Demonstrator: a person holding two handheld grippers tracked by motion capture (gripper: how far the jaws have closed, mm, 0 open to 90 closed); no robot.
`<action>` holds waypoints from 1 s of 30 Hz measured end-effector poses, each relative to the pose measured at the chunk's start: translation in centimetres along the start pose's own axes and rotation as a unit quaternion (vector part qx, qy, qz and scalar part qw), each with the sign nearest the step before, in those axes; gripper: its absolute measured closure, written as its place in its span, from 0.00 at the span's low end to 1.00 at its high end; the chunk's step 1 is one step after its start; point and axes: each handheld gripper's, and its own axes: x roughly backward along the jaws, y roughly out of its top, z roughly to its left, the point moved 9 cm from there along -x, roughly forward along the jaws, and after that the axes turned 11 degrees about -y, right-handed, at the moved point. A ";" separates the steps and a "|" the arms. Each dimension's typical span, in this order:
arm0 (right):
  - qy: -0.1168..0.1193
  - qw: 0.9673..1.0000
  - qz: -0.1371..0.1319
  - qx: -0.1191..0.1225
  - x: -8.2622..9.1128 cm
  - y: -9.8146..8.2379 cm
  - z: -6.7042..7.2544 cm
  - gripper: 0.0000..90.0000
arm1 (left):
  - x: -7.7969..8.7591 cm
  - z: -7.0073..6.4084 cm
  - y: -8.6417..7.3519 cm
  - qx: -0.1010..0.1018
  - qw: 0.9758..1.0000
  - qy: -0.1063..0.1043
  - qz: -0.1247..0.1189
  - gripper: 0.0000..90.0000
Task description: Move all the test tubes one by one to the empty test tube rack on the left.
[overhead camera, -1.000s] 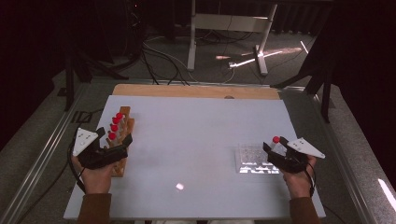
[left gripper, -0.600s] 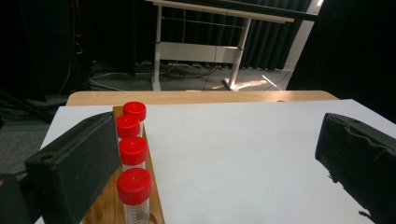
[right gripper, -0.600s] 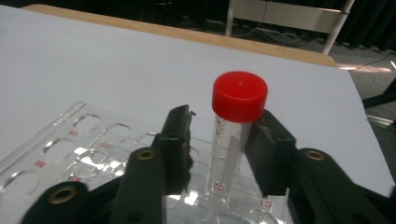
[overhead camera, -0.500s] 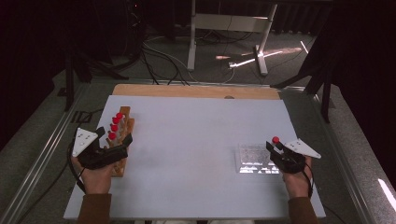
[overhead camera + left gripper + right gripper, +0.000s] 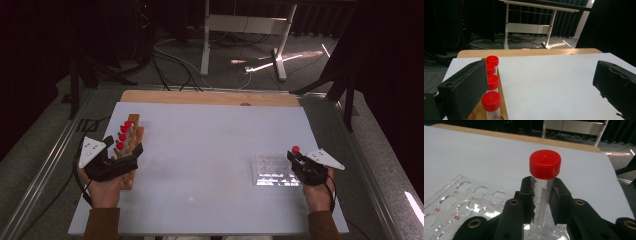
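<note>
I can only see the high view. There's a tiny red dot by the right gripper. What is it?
Observer: It's the red cap of a clear tube, standing upright between the jaws of the right gripper, which have just been closing on it.
Operator: What's that shiny square thing next to it?
Observer: A clear plastic rack with round holes, each marked with small red letters and numbers.
Operator: Is the left gripper grabbing the red ones in the wooden thing?
Observer: No. The left gripper has its jaws wide apart with nothing between them; the red-capped tubes in the wooden rack stand in a row beside its left jaw.
</note>
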 end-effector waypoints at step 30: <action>0.007 0.997 -0.075 -0.021 3.6 4.8 -0.5 0.83 | 0.9 0.2 0.8 0.004 1.000 -0.001 -0.025 0.01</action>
